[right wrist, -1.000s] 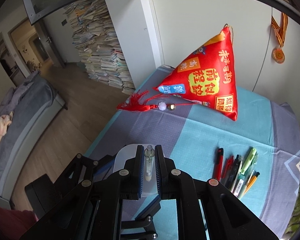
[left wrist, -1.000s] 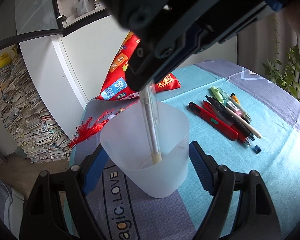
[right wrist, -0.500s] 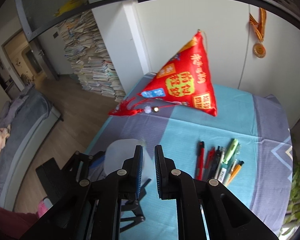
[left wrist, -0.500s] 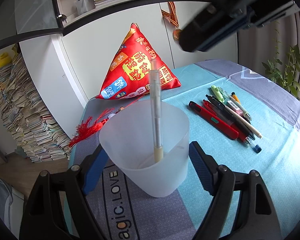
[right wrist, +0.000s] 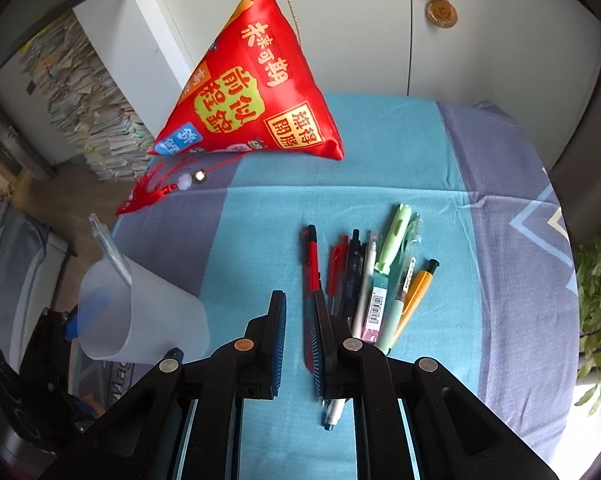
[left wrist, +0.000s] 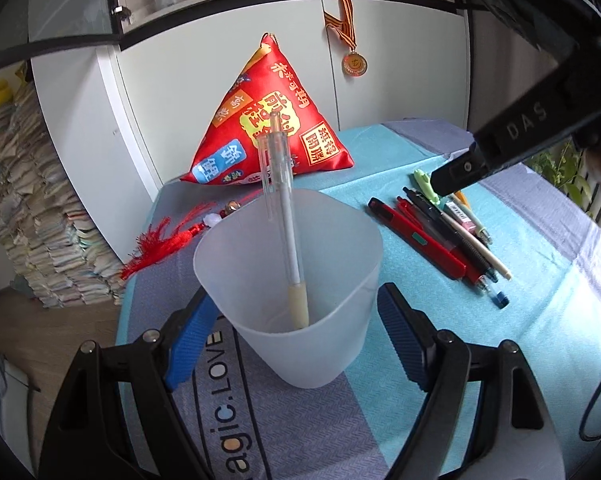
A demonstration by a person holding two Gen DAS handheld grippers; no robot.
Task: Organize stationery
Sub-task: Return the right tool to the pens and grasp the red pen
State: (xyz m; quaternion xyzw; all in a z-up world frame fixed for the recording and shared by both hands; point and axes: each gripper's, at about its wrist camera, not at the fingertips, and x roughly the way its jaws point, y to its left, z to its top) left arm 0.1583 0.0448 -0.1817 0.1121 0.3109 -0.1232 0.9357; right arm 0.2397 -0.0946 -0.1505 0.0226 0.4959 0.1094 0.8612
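Note:
A translucent white cup (left wrist: 332, 264) sits between the blue pads of my left gripper (left wrist: 294, 296), which is shut on it just above the tablecloth. A clear pen (left wrist: 284, 208) stands tilted inside the cup, tip down. In the right wrist view the cup (right wrist: 148, 320) shows at the lower left with the clear pen (right wrist: 108, 248) sticking out. My right gripper (right wrist: 298, 300) is shut and holds nothing. It hovers over the left end of a row of several pens (right wrist: 364, 280), right above a red pen (right wrist: 311, 256). The same pens (left wrist: 440, 236) lie right of the cup.
A red triangular pillow (right wrist: 248, 100) with a red tassel (right wrist: 152, 196) stands at the back of the table. White cabinets with a hanging medal (left wrist: 354, 62) are behind it. Stacked papers (left wrist: 20, 200) fill the floor at left. A plant (right wrist: 596, 280) is at right.
My right gripper let go of the clear pen, which now leans in the cup. The gripper then swung right and down to above the pen row. The left gripper stayed put.

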